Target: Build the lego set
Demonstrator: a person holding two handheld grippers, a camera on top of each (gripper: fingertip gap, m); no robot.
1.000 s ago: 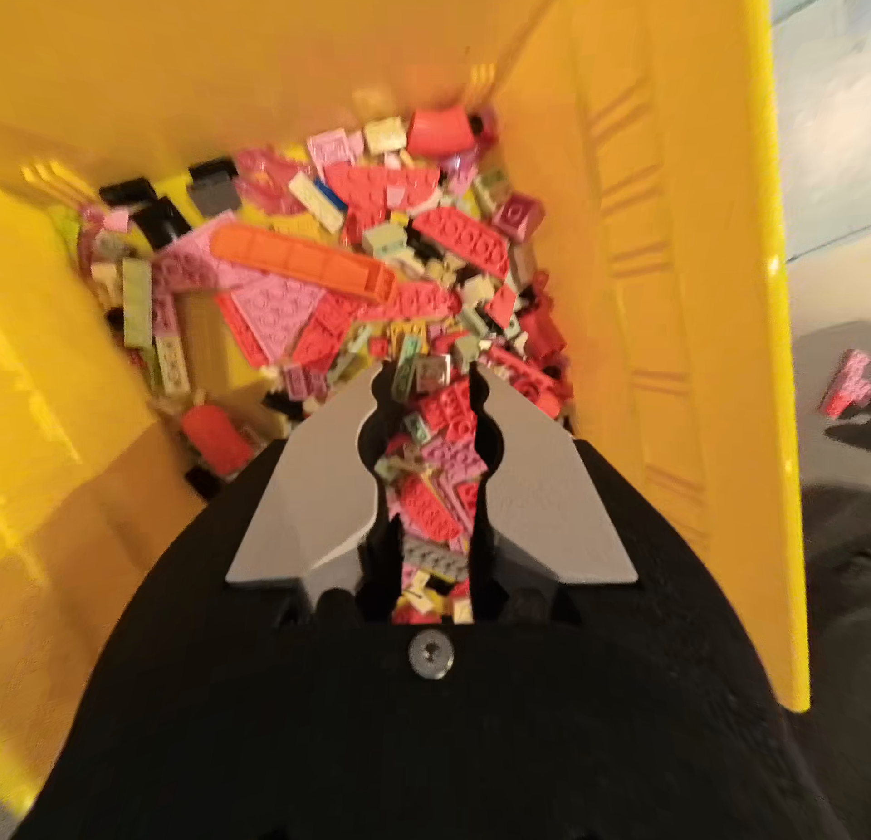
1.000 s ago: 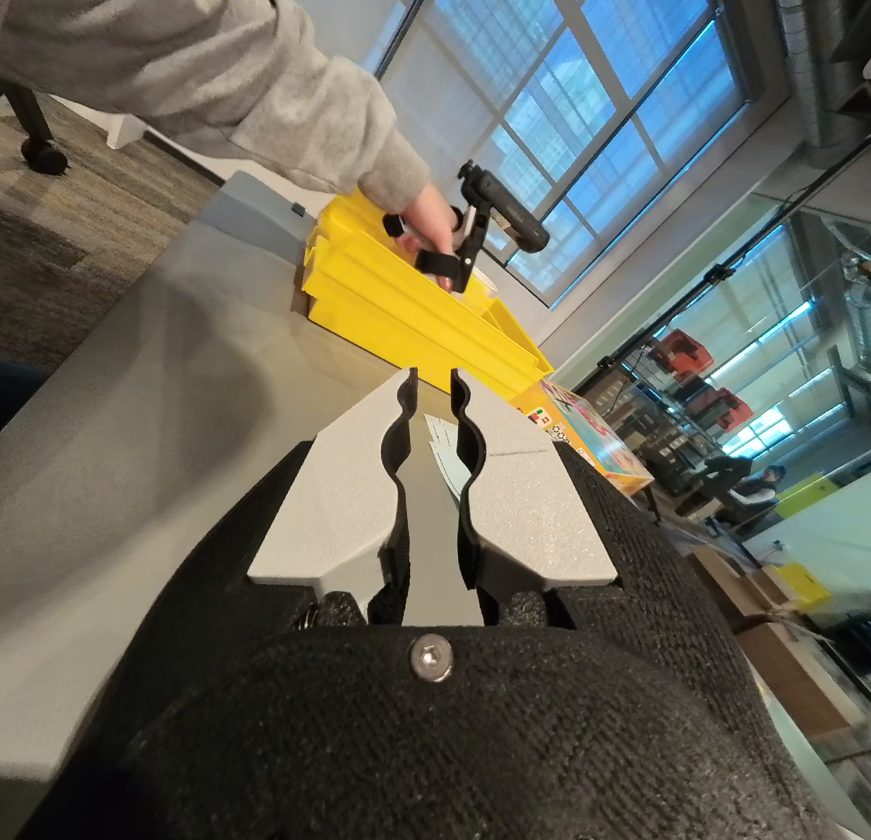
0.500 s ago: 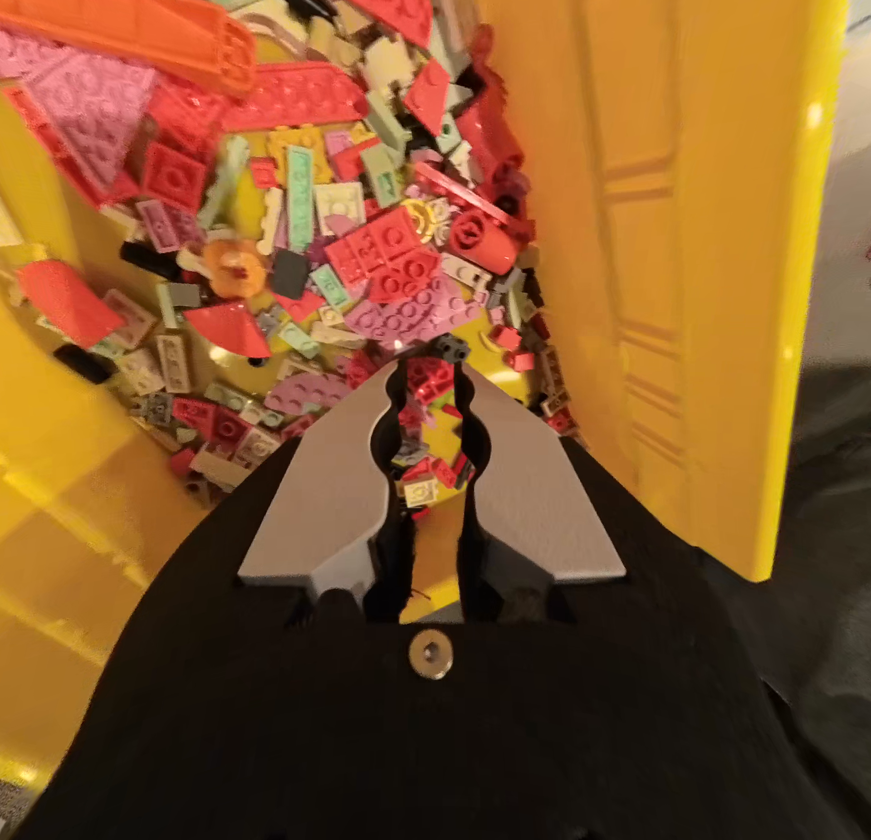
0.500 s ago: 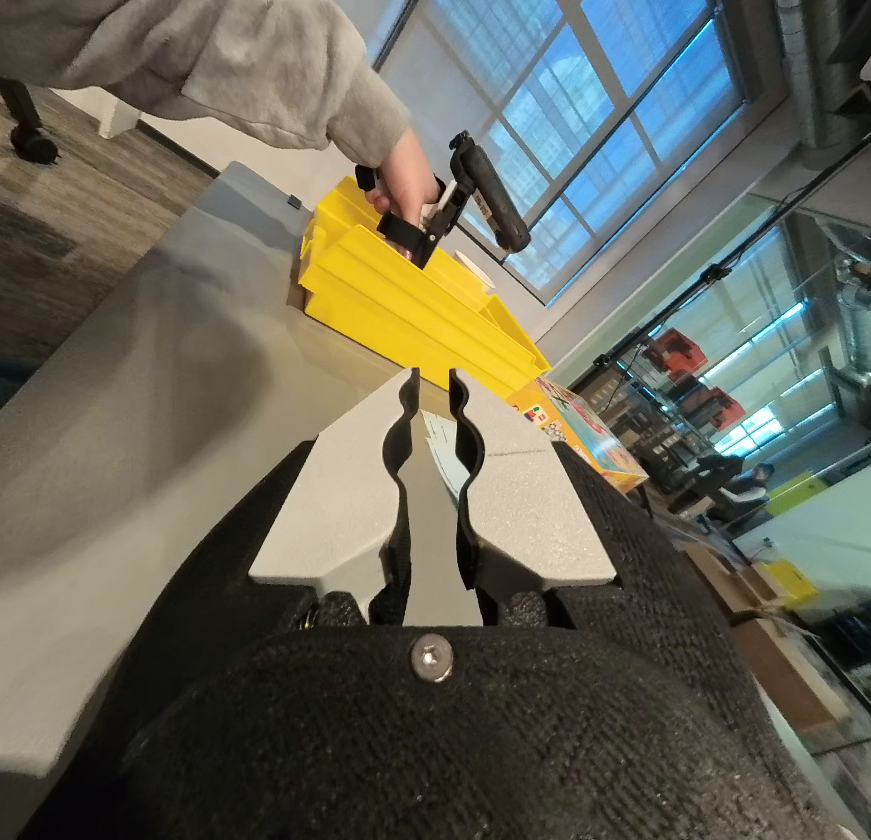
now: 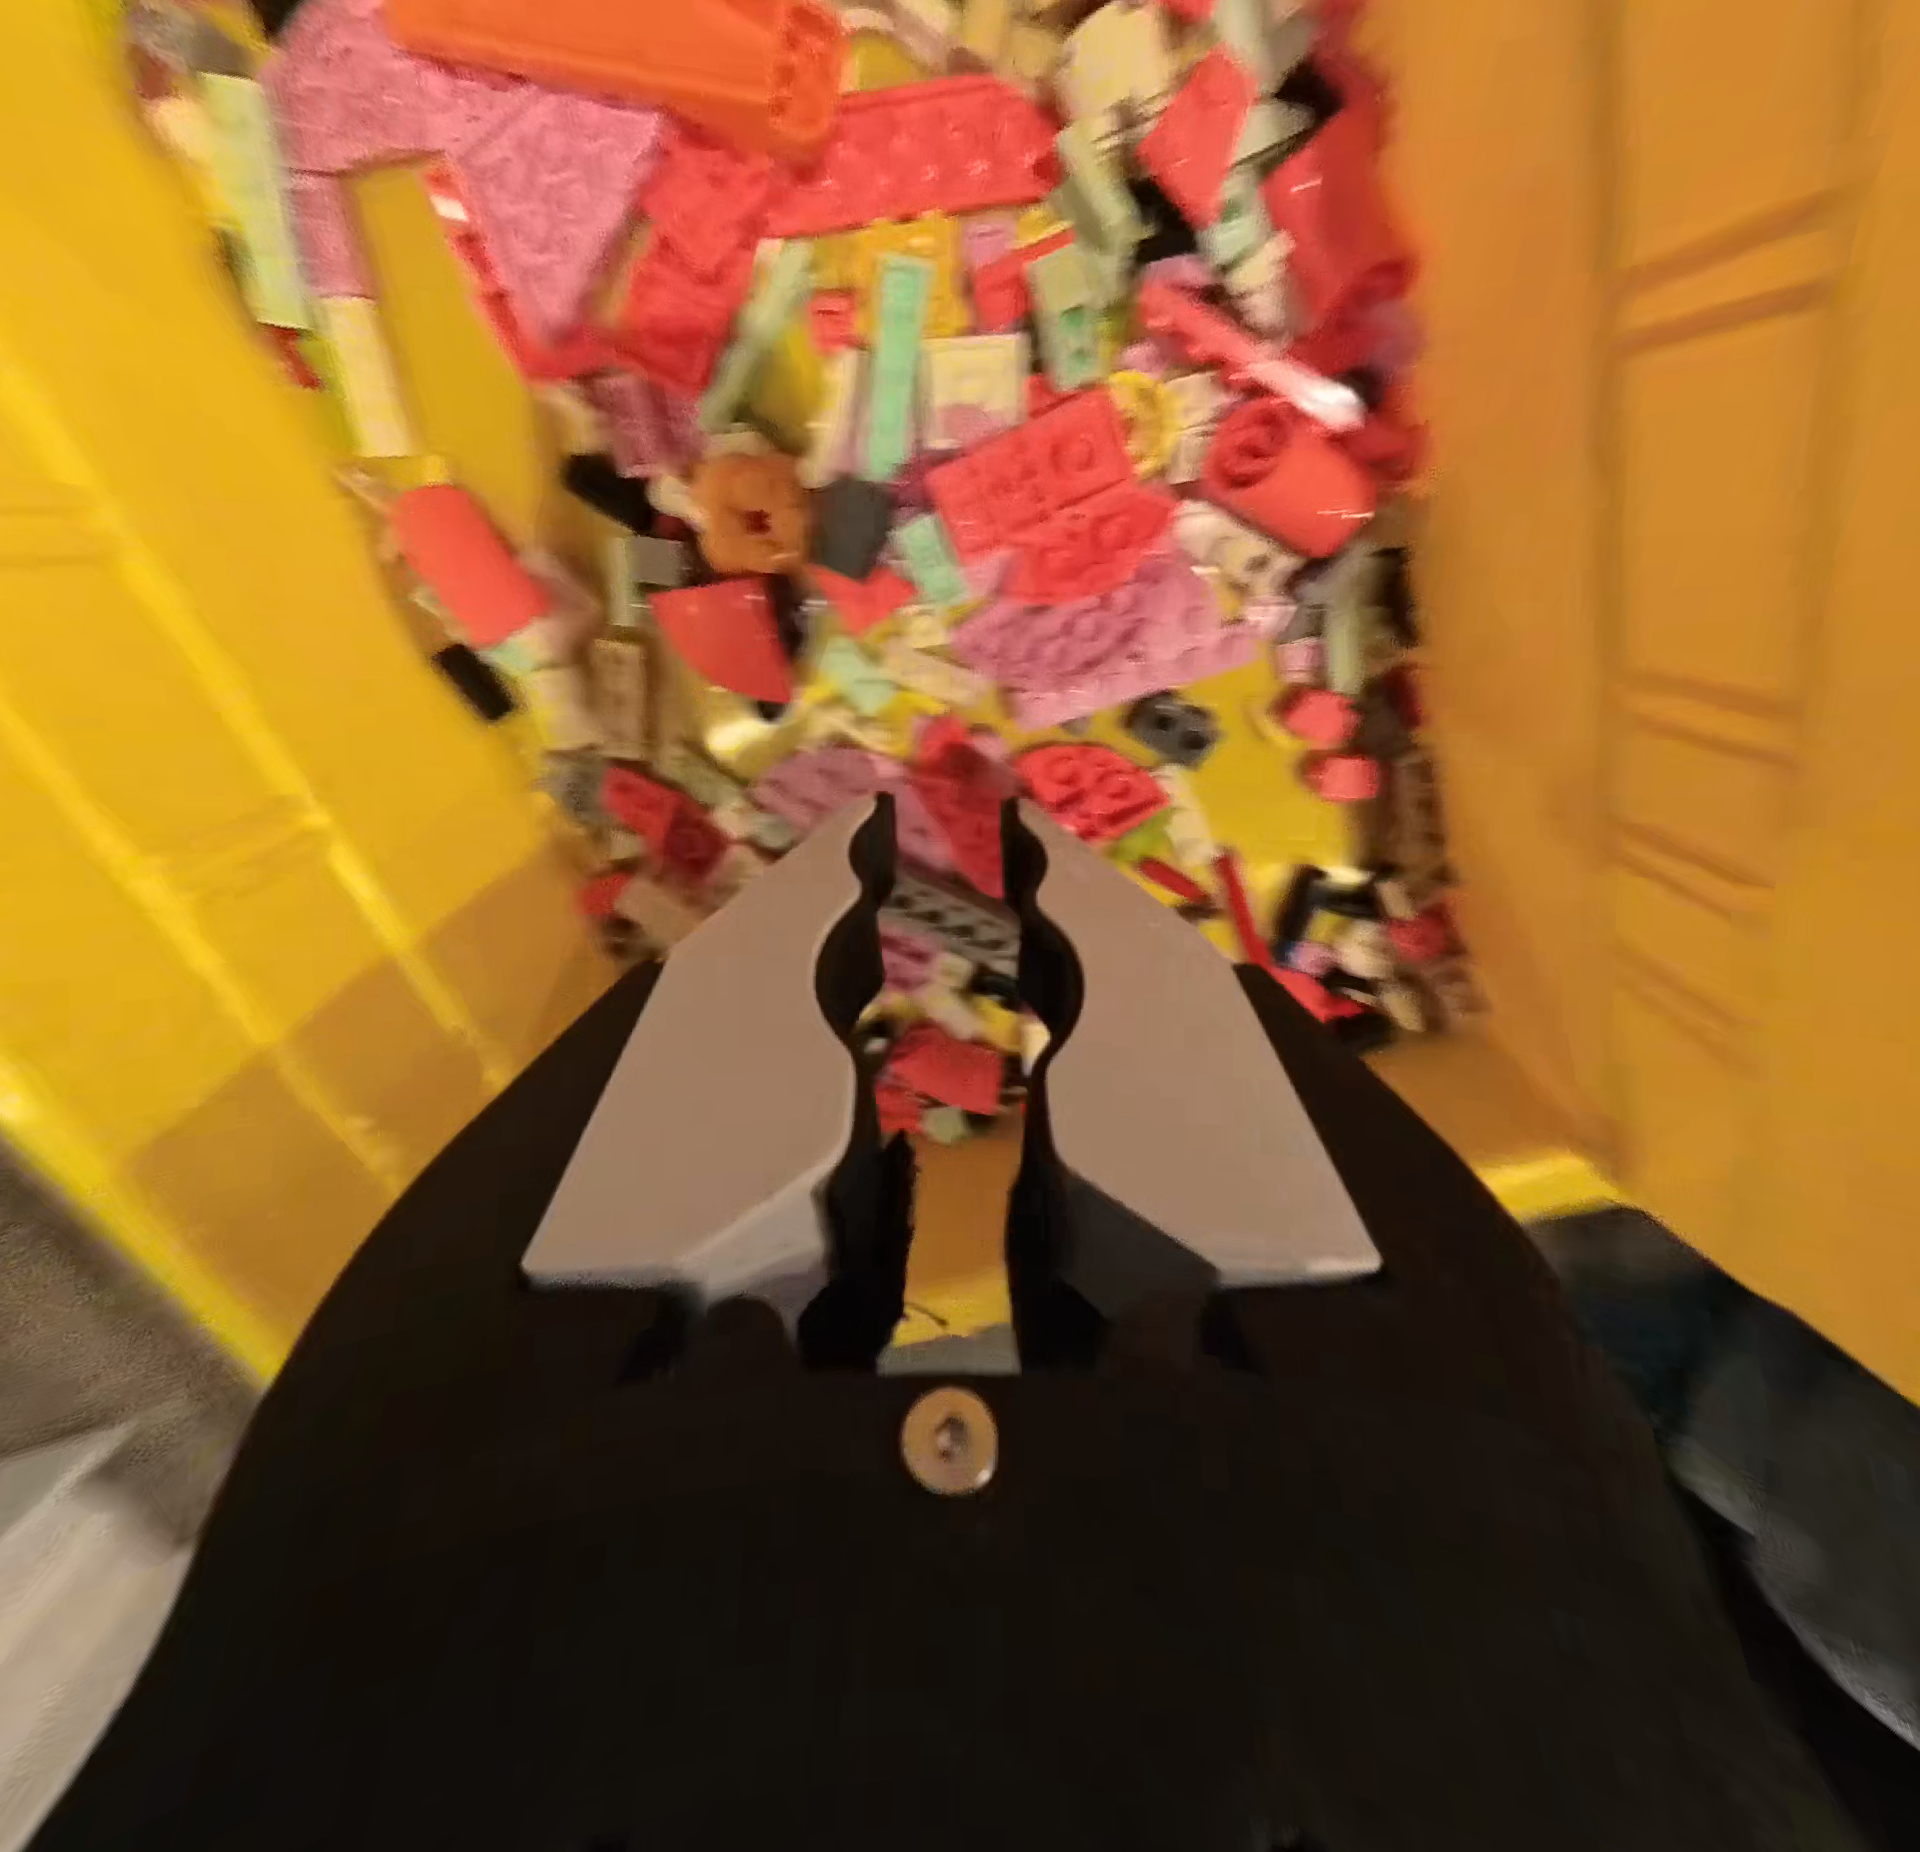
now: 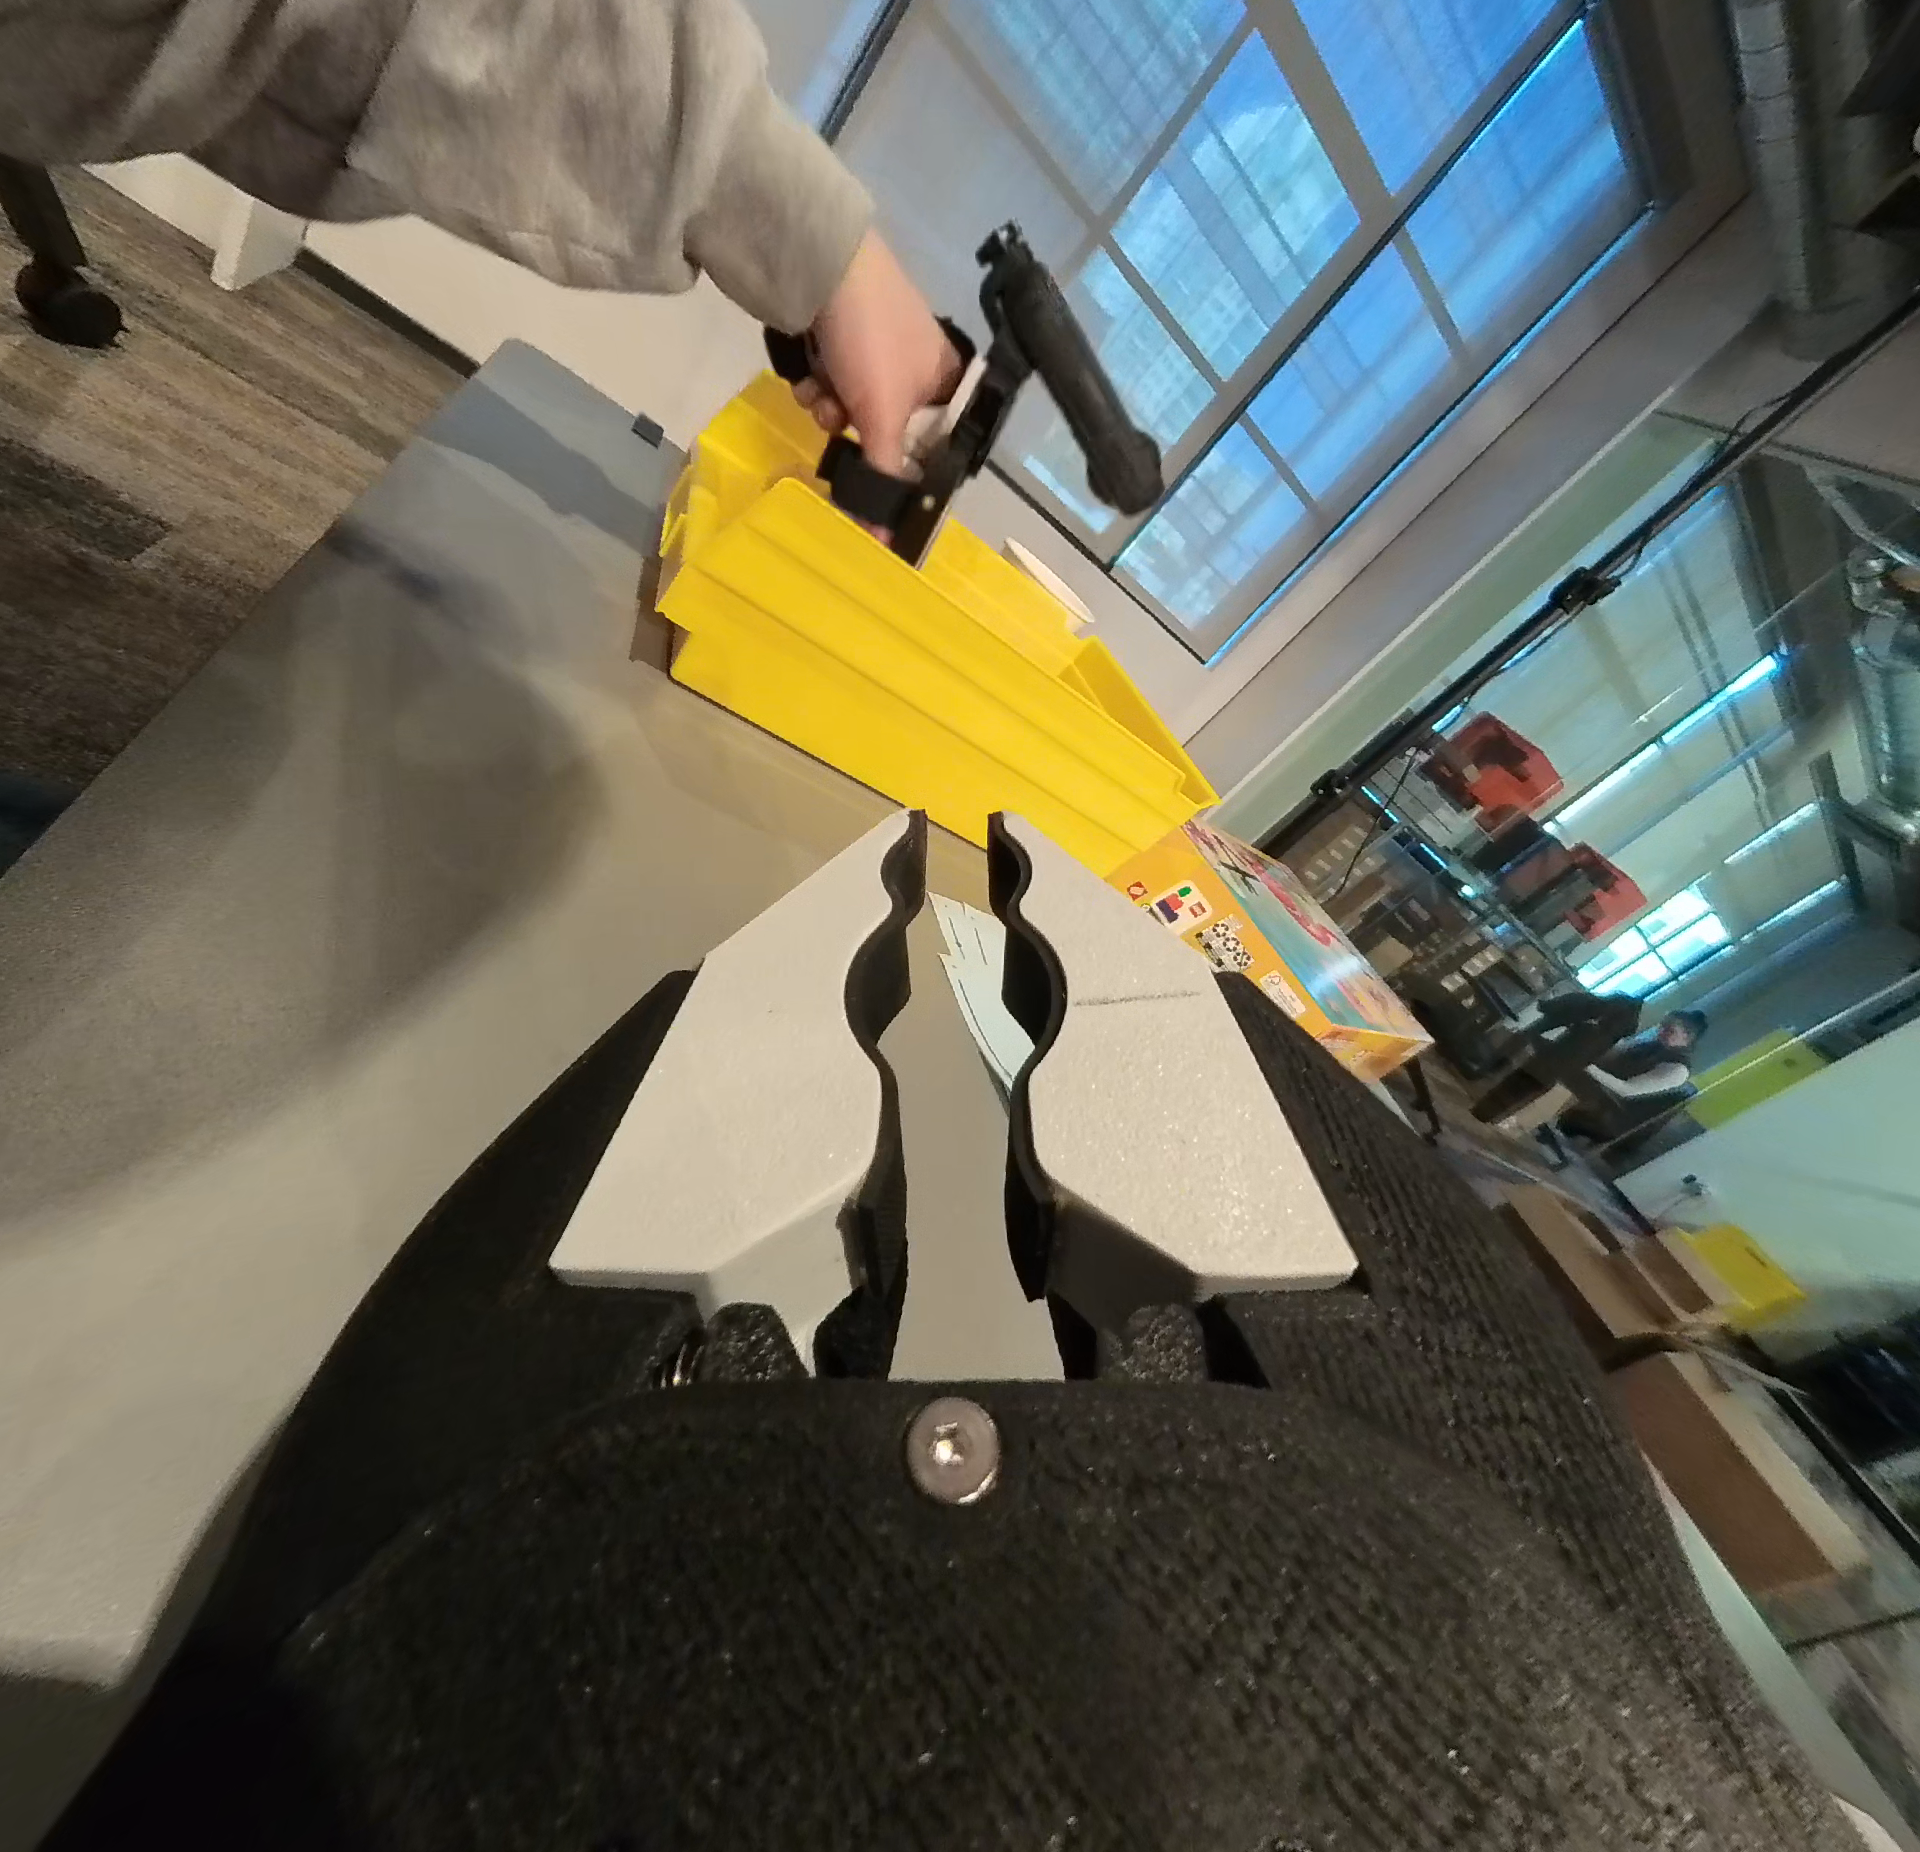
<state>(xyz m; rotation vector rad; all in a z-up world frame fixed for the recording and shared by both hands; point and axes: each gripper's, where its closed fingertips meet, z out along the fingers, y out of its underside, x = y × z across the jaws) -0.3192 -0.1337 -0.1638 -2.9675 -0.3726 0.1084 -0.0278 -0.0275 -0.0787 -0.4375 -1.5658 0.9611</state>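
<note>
Left wrist view showed the left gripper (image 5: pixel 943 815) with fingers slightly apart, empty, over blurred lego pieces (image 5: pixel 1039 514) filling the yellow bin (image 5: pixel 1662 452). Right gripper (image 6: pixel 954 834), likewise parted, hovered over the grey table (image 6: pixel 312 919) at frame centre.

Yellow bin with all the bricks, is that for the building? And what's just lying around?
For the job:
- yellow bin
- loose bricks inside it
- left tool, open, reaching in
- set box

Just around:
- grey table
- window
- shelves
</note>
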